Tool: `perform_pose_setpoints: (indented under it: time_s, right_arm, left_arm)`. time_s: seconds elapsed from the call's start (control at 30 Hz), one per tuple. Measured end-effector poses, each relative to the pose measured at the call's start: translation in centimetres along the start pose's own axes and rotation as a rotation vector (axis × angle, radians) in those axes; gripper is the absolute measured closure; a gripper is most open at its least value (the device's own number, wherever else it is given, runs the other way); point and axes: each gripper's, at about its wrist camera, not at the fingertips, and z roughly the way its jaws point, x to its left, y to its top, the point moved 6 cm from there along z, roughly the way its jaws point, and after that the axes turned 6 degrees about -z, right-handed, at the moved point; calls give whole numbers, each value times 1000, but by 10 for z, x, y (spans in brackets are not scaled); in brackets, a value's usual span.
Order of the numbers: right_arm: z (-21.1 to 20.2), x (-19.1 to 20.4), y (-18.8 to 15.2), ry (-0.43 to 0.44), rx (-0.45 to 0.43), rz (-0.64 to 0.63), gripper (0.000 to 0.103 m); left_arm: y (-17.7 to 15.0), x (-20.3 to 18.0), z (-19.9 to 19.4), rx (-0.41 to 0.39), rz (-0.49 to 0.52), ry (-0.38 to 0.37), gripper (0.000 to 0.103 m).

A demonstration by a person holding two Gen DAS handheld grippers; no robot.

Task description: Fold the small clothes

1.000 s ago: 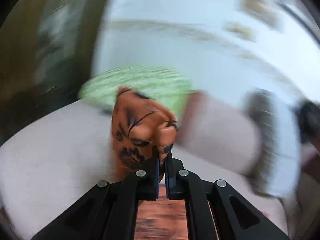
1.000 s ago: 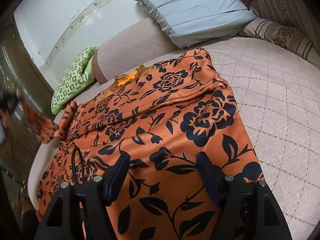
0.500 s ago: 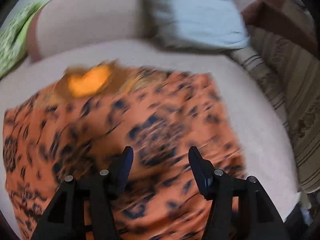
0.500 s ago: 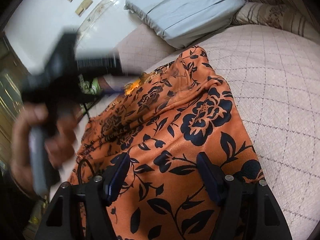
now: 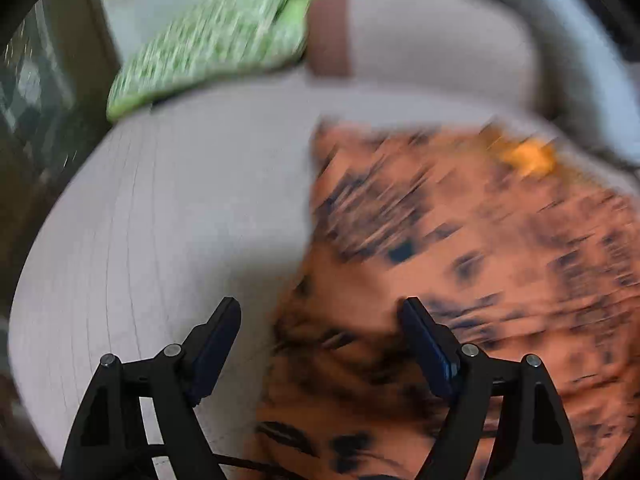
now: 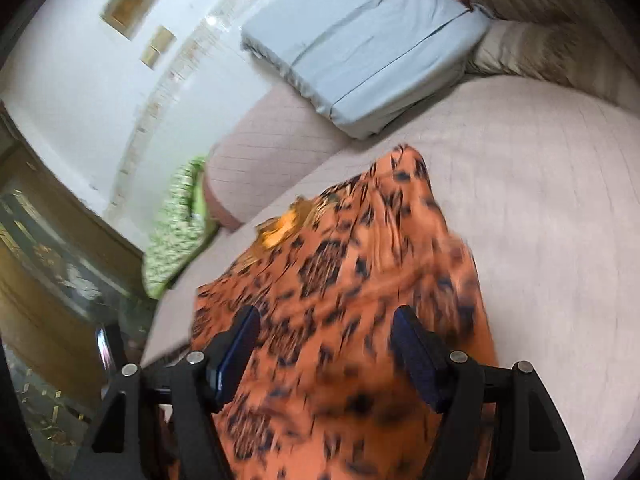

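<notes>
- The left claw is no longer gripping anything: one second ago its jaws were pinched on a bunched corner of the orange flowered garment, and now they are standing wide apart with nothing between them.
- The right claw is also standing wide apart and empty, as it was a second ago, hovering over the near part of the garment.
- The garment is now lying on the bed, its left portion having been carried over onto the rest; the left edge is now running as a straighter line from far to near.
- Judgement: one fold is being completed and a further fold is probably remaining. Both views are blurred by motion, so how flat the cloth is lying cannot be told.
- Edges: in the left view, the left finger is sitting over bare bed and the right finger over cloth, so the garment's left edge is passing between them.
- Open room: bare bed is lying to the left and to the right of the garment.
- Obstacles: a green cushion is lying at the far left and a blue pillow at the far side, both well apart from the garment.
</notes>
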Motion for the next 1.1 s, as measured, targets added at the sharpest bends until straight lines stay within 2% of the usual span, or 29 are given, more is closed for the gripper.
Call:
perform_pose_setpoints:
  time_s: [0.03,0.07,0.1,0.13,0.17,0.2,0.3,0.33,0.37,0.4,0.43,0.47,0.5,0.57,0.6,0.67,0.73,0.77,0.8,0.87,0.97,1.1]
  right_arm:
    - [11,-2,9,-28,14,-11,31]
    - [29,-7,20,-88,40,-39,31]
    - [51,-13,24,-142,95,-62,31]
    - [67,-19,22,-172,155,-67,33]
    - [87,-28,16,-200,241,-56,41]
    - [97,-32,12,-228,284,-65,77]
    - [83,-12,20,-251,248,-155,93]
    - [76,-9,24,-298,201,-206,93]
    - [79,-17,21,-343,204,-207,93]
    - [87,-29,12,-344,254,-142,93]
    - [88,-37,5,-301,259,-69,91]
    - [83,-35,9,-290,237,-66,91]
    - [76,-30,12,-281,227,-58,85]
    - [58,-18,12,-276,216,-75,40]
    - [50,-12,12,-269,194,-95,24]
    - [22,8,0,-252,168,-173,24]
    - [-7,20,-20,-241,164,-219,24]
    - [-23,21,-32,-252,167,-234,24]
    - [-36,20,-44,-259,175,-234,24]
    - [-60,7,-68,-273,191,-207,24]
    - [-102,-24,-108,-312,204,-105,24]
    - [-128,-56,-167,-348,293,-24,24]
  left_arm:
    - [-2,5,4,-8,-36,-22,21]
    - [-2,9,5,-26,-64,-34,30]
    - [-1,9,5,-31,-64,-49,53]
    - [0,7,4,-29,-59,-85,63]
    - [2,5,1,-33,-59,-88,74]
    - [3,7,-1,-46,-58,-83,81]
    - [6,10,1,-39,-133,-141,84]
    - [7,14,2,-49,-152,-152,84]
    - [4,15,8,-30,-156,-146,83]
    - [1,17,13,-10,-156,-142,81]
    - [1,18,11,-20,-158,-136,79]
    - [1,19,9,-25,-150,-122,76]
    - [0,20,8,-30,-150,-115,69]
    - [-1,29,5,-16,-200,-133,63]
    - [-2,34,2,-9,-218,-148,64]
    - [-4,42,-15,-21,-233,-176,62]
    - [-16,45,-34,-20,-199,-211,50]
    - [-29,48,-44,-9,-175,-241,38]
    - [-41,54,-53,-9,-157,-258,36]
    - [-71,64,-73,-1,-115,-246,36]
    - [-113,79,-90,36,-101,-225,36]
    - [-168,91,-83,144,-104,-187,36]
